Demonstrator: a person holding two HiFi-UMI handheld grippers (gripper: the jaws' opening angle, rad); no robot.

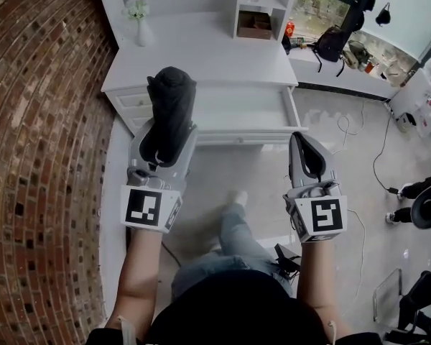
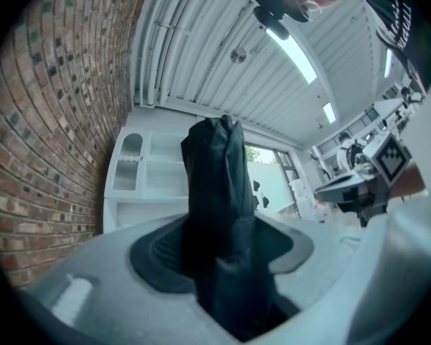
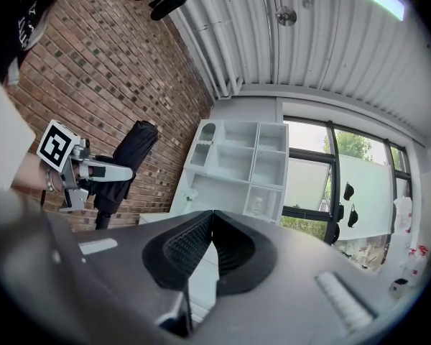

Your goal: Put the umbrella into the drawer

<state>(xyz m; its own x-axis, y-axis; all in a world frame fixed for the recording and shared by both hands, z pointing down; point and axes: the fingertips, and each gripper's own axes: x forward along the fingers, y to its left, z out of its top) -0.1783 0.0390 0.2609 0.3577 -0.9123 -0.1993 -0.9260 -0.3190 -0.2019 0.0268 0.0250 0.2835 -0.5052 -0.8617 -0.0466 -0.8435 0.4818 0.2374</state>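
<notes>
Black fabric of the folded umbrella (image 1: 171, 95) stands upright in the left claw (image 1: 167, 129), whose jaws pinch its lower part, a hold that prevents the bundle from unfurling. Alongside, the right claw (image 1: 300, 136) is pressed together and empty, free for steadying. Beyond both, the drawer (image 1: 237, 110) of the white table (image 1: 201, 49) stands pulled open, apparently bare inside though detail is washed out, ready to receive the umbrella laid lengthwise.

Black top (image 1: 237, 311), blue jeans (image 1: 226, 254)
</notes>
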